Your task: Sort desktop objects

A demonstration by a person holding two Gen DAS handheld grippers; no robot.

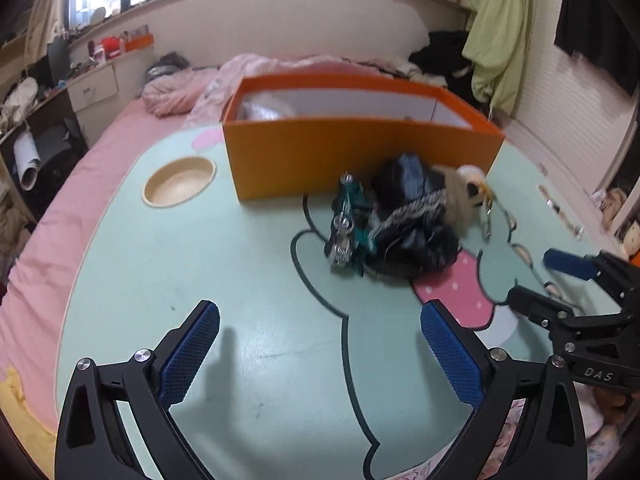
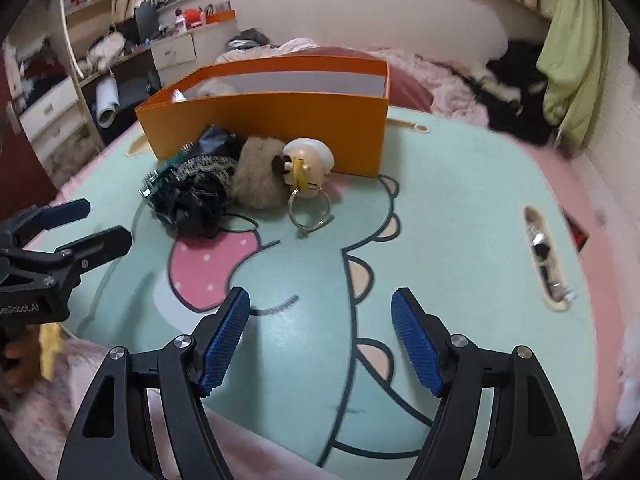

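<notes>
A small heap lies on the mint-green cartoon table [image 1: 192, 264] against the front wall of an open orange box [image 1: 360, 160] [image 2: 272, 124]. The heap holds a teal clip with metal parts [image 1: 346, 220] [image 2: 154, 184], a black lace-trimmed scrunchie [image 1: 412, 216] [image 2: 200, 192], a brown fur ball [image 2: 256, 178] and a cream keychain [image 2: 310, 156] with a metal ring [image 2: 310, 208]. My left gripper [image 1: 320, 312] [image 2: 104, 220] hovers open and empty short of the heap. My right gripper [image 2: 320, 298] [image 1: 536, 276] is open and empty too, near the table's front.
A round cup recess [image 1: 180, 180] sits left of the box. A narrow slot [image 2: 544, 256] at the table's right holds small metal bits. Something pale lies inside the box. The table stands on a pink bed, with bedding and clothes behind and drawers at the left.
</notes>
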